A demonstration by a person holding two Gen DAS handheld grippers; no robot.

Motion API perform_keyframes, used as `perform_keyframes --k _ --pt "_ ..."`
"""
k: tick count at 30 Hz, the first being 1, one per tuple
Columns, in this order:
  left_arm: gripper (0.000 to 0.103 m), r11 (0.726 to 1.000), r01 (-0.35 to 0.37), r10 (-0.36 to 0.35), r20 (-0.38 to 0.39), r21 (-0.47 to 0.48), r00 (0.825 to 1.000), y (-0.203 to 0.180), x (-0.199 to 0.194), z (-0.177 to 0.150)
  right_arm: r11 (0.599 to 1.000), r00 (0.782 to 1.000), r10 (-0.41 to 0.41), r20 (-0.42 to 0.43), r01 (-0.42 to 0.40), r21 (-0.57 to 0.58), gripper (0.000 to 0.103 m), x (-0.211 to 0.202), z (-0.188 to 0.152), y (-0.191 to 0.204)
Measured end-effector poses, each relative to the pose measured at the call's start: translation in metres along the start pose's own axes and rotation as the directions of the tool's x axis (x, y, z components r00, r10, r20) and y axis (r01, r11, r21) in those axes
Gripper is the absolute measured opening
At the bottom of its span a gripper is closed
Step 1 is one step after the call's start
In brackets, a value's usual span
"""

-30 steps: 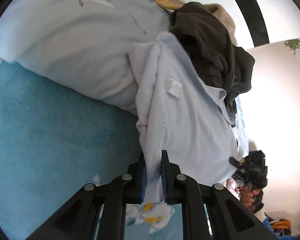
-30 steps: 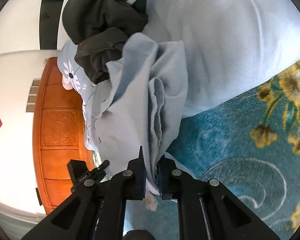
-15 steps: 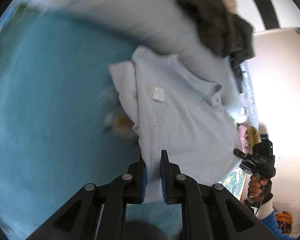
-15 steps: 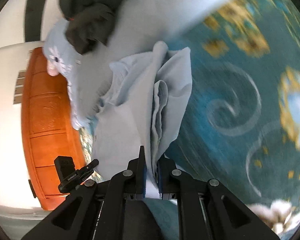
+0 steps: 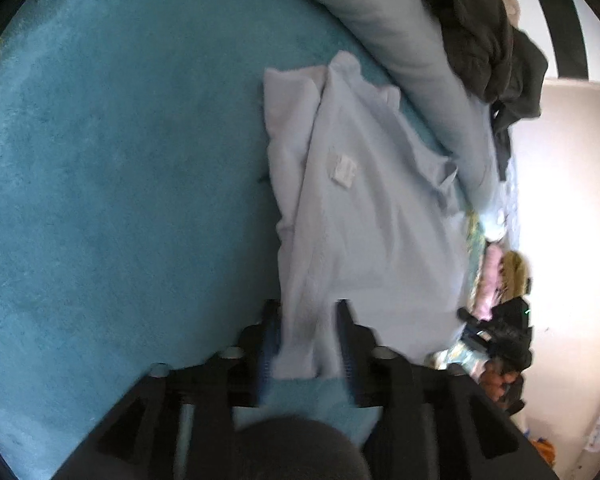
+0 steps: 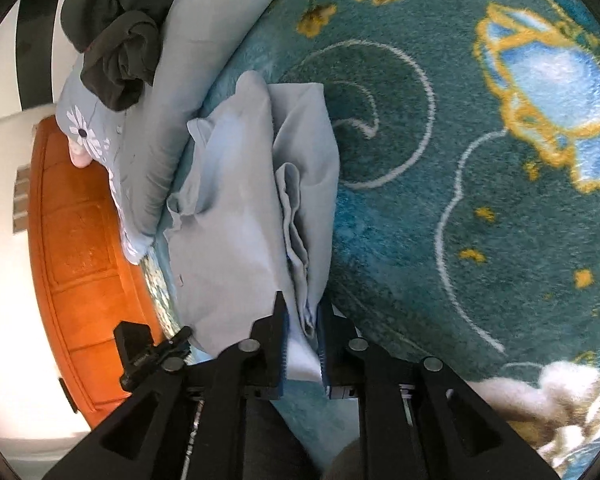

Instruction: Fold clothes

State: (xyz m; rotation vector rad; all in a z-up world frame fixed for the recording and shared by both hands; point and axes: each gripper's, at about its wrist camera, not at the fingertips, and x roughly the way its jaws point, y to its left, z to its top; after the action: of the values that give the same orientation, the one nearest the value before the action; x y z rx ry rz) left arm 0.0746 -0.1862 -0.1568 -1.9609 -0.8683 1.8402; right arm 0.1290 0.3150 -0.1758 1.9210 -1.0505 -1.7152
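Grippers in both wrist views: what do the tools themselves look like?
Both the left tool and the right tool are matte black, with angular linkage arms, silver round pivot bolts and blue ribbed pads lining the fingers. No markings or cables are legible.

Soft matt pale-blue cloth shirt (image 5: 364, 216) on plush teal pile blanket (image 5: 120, 160); glossy orange wood headboard (image 6: 76, 248).

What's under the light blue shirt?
The light blue shirt lies on the teal blanket, which shows all around it. Whatever else might be beneath the shirt is covered by its layers.
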Motion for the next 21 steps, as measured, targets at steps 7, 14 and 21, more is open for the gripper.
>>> perform_keyframes --k 7,14,21 --pt "0.046 0.998 -0.048 0.045 0.098 0.029 0.994 -0.01 -0.019 0.01 0.99 0.99 -0.077 0.116 0.09 -0.113 0.03 -0.026 0.001 0.024" --pt "0.046 0.98 -0.162 0.137 0.2 0.116 0.97 -0.022 -0.037 0.065 0.964 0.968 -0.104 0.228 0.155 -0.218 0.03 -0.024 0.039 0.075" --pt "0.046 0.952 -0.248 0.213 0.193 0.181 0.958 -0.048 0.003 0.12 0.939 0.957 -0.195 0.214 0.245 -0.242 0.03 0.016 0.081 0.084"
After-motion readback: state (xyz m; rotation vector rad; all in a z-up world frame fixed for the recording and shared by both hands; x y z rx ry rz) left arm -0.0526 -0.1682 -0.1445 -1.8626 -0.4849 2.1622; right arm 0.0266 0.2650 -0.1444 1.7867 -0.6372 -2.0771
